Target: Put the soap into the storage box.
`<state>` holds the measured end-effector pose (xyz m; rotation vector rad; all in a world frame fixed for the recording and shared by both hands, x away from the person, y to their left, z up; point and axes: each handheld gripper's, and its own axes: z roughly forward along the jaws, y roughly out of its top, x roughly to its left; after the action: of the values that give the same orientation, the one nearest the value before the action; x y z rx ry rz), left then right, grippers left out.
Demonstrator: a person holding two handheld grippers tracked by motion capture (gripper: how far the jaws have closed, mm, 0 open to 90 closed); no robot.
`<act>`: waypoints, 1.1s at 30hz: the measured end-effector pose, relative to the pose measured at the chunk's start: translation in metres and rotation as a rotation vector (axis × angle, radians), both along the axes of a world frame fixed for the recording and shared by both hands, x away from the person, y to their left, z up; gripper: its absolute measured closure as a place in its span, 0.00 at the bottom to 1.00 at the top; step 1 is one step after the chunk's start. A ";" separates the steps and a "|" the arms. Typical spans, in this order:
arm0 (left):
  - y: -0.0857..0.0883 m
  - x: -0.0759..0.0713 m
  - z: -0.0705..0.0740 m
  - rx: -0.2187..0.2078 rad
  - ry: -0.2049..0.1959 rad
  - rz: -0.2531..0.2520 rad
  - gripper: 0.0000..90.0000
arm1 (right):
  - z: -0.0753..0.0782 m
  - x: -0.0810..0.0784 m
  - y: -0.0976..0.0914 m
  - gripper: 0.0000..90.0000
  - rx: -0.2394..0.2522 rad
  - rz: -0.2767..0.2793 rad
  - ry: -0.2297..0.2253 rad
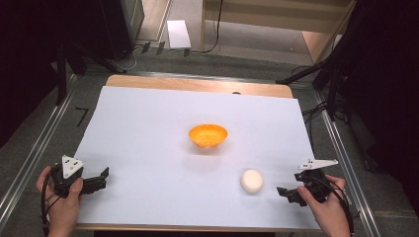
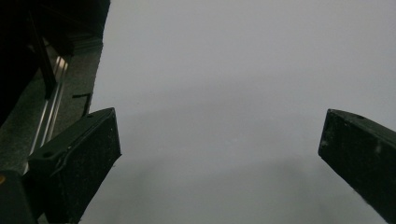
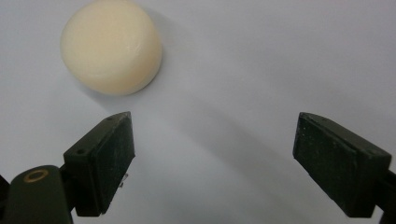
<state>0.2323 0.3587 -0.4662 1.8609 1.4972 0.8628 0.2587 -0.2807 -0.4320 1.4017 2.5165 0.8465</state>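
My right claw [image 3: 212,154] gapes wide and empty just short of the cream puck [image 3: 111,45] near the surface's [image 1: 148,128] front right, so I'd swing left to centre it first, left claw [image 2: 219,158] idling open, orange bowl [image 1: 208,135] beyond.

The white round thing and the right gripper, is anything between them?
Nothing: bare white sheet lies between the white round thing and the open right gripper, as the right gripper view shows.

left gripper [image 1: 101,178]: wearing matte black blocky jaws, grey three-cornered plate, black cable
right gripper [image 1: 286,192]: showing matching black jaws, brass-ringed screw hole
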 end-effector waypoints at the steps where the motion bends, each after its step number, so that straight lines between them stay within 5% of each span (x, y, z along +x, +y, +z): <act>1: 0.000 0.000 0.000 0.004 0.004 -0.002 0.00 | 0.002 0.001 0.001 0.15 -0.005 -0.004 0.003; 5: -0.001 0.001 0.000 0.009 0.006 0.001 0.00 | 0.008 0.000 0.005 0.15 0.056 0.009 0.018; 19: 0.000 0.000 0.000 -0.009 -0.001 0.003 0.00 | 0.002 0.006 0.047 0.17 0.100 0.034 0.075; 33: 0.001 0.001 0.000 -0.009 0.004 0.009 0.00 | -0.010 0.012 0.084 0.16 0.066 0.064 0.096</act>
<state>0.2337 0.3595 -0.4659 1.8519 1.5101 0.8554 0.2708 -0.1964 -0.4421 1.4217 2.6410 0.9023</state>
